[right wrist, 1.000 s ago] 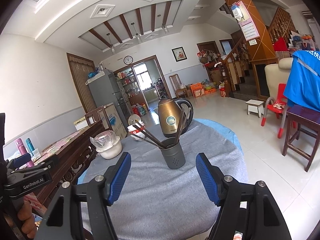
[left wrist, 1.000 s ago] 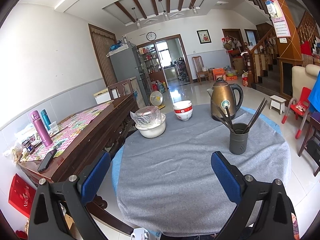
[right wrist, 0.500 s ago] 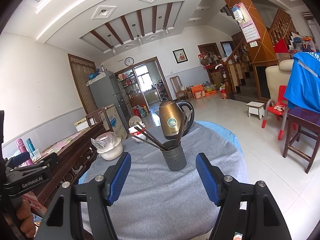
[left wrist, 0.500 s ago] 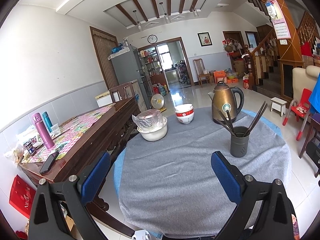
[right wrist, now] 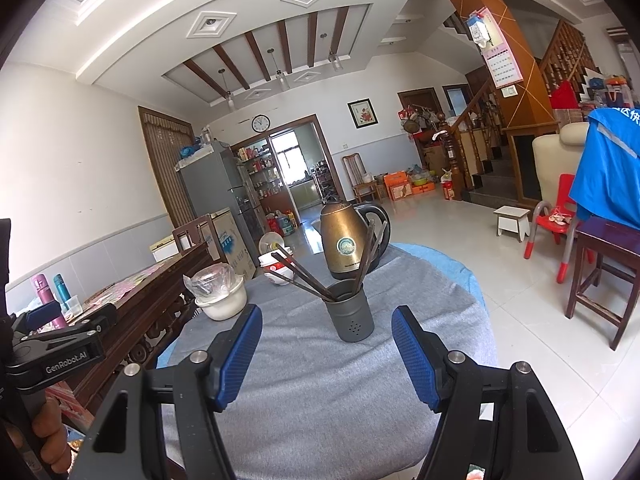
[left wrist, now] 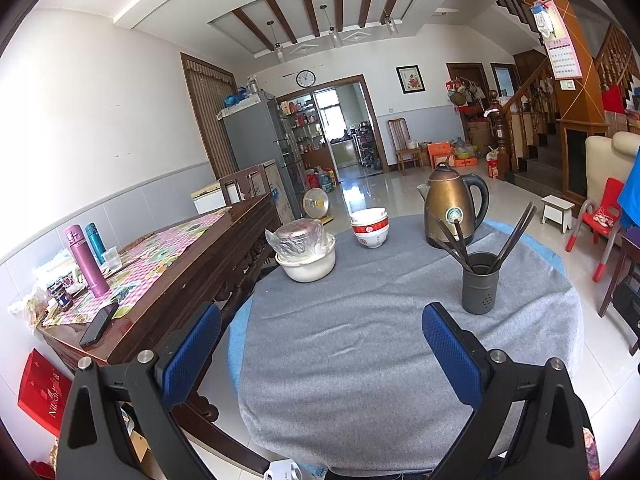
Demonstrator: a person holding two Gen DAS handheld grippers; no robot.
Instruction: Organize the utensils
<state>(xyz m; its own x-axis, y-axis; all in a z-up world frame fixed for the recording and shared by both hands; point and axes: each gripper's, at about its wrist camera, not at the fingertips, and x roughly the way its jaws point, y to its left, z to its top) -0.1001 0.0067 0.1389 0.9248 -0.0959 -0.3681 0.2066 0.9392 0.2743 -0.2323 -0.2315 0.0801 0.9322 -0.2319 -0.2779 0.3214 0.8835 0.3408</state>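
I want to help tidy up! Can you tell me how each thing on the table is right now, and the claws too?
Utensil holder: upright, chopsticks inside.
Chopsticks: leaning out over the rim, splayed both ways.
Kettle: upright, lid shut.
Red-and-white bowls: stacked.
White pot: covered by a plastic-wrapped lid.
Left claw: open, empty.
Right claw: open, empty.

Right gripper (right wrist: 326, 346): fingers (right wrist: 414, 354) spread apart, nothing between them.
Utensil holder (right wrist: 352, 318): upright on the desk (right wrist: 304, 392), just beyond the fingertips, centred in the gap.
Chopsticks (right wrist: 304, 278): standing in the holder, leaning outward.
Kettle (right wrist: 346, 242): behind the holder.
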